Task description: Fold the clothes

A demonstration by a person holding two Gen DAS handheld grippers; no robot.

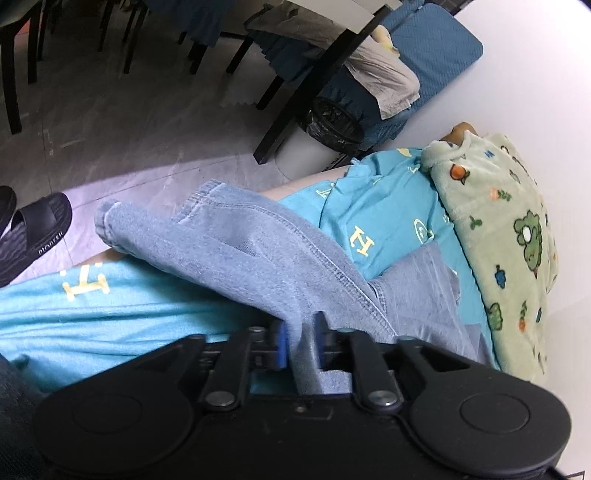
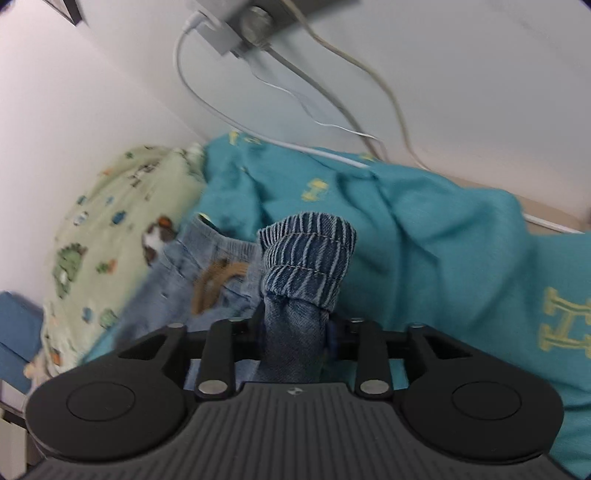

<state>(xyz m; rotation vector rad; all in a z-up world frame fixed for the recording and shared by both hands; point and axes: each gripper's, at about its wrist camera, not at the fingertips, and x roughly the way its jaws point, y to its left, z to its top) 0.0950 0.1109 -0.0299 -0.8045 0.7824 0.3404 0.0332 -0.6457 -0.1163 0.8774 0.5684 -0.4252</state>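
Note:
Light blue jeans [image 1: 240,251] lie across a teal garment with yellow H prints [image 1: 373,225]. A fold of the denim runs between the blue pads of my left gripper [image 1: 301,343], whose jaws stand a little apart and do not pinch it. In the right wrist view, the ribbed cuff of a jeans leg [image 2: 306,254] sticks up between the jaws of my right gripper [image 2: 295,328], which are parted around the bunched denim. The teal garment [image 2: 443,240] spreads out behind it. A green fleece with animal prints [image 1: 498,240] [image 2: 110,221] lies beside the jeans.
Black slippers [image 1: 33,229] sit on the grey floor at the left. A bin with a black liner [image 1: 332,122] and a dark table leg [image 1: 314,85] stand beyond the clothes. White cables [image 2: 332,122] hang from a plug block [image 2: 236,29] on the wall.

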